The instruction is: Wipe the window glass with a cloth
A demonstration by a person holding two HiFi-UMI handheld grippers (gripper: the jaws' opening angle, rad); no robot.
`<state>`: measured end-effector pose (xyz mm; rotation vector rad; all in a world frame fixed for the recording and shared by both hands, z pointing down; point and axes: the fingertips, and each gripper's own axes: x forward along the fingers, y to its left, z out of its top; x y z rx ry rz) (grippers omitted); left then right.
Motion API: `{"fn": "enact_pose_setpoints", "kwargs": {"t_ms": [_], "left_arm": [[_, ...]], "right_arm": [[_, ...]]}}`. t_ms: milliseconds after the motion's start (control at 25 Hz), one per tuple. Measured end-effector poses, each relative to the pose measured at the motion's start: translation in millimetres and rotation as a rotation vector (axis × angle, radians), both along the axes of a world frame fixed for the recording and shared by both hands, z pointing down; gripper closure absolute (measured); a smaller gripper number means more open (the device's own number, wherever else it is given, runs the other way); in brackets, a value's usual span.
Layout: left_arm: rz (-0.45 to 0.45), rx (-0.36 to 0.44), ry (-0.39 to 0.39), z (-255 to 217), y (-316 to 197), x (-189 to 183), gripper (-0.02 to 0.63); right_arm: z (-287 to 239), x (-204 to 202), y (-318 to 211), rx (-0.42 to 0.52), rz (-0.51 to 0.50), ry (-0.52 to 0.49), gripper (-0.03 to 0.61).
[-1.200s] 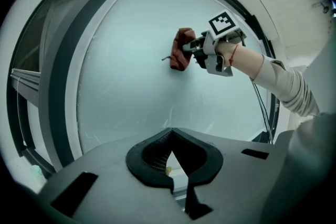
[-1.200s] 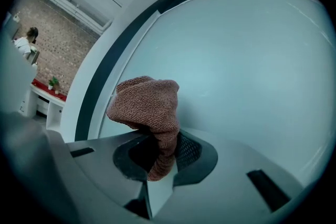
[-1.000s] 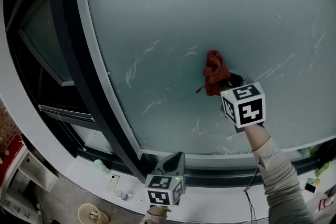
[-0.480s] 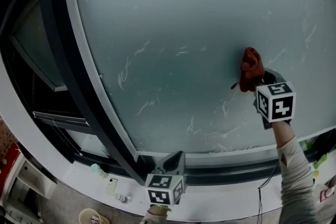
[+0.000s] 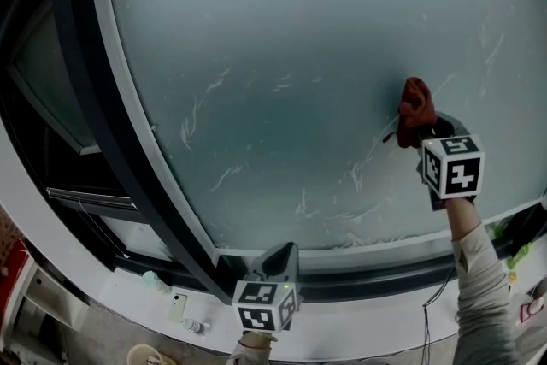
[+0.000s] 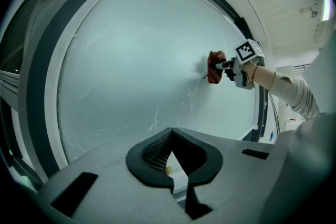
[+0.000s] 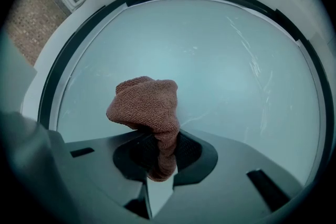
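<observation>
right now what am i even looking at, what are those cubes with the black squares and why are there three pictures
There is no robot here: a person holds a two-jaw gripper in each hand, and the cubes with square markers are parts of those grippers. The head view comes from a camera on the person's head, looking down along a pale window glass marked with white smears. The other two pictures come from cameras that ride on the grippers and look along their jaws. The right gripper is shut on a reddish-brown cloth and holds it against the glass, towards the right of the pane. The left gripper hangs low by the window's bottom edge, its jaws together with nothing between them.
</observation>
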<state>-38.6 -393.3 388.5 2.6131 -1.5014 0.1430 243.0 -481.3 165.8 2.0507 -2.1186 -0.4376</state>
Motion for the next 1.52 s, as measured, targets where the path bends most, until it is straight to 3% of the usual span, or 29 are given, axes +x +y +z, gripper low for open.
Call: {"fn": "enact_pose_setpoints", "kwargs": {"t_ms": [280, 600, 840, 1200, 1520], "left_arm": [[-0.067, -0.006, -0.006, 3, 1, -21, 0.609], [-0.201, 0.000, -0.018, 4, 13, -69, 0.609], [-0.307, -0.016, -0.012, 8, 27, -107, 0.609], [-0.413, -0.037, -0.015, 12, 50, -141, 0.609], [-0.437, -0.019, -0.007, 8, 54, -150, 0.609]], "right_arm": [[5, -77, 13, 0.043, -0.192, -0.028, 0.531], [35, -199, -1, -0.021, -0.444, -0.021, 0.531], [60, -277, -8, -0.076, -0.578, 0.013, 0.531], [83, -347, -33, -0.145, -0.654, 0.041, 0.531], [89, -354, -52, -0.164, -0.621, 0.043, 0.531]]}}
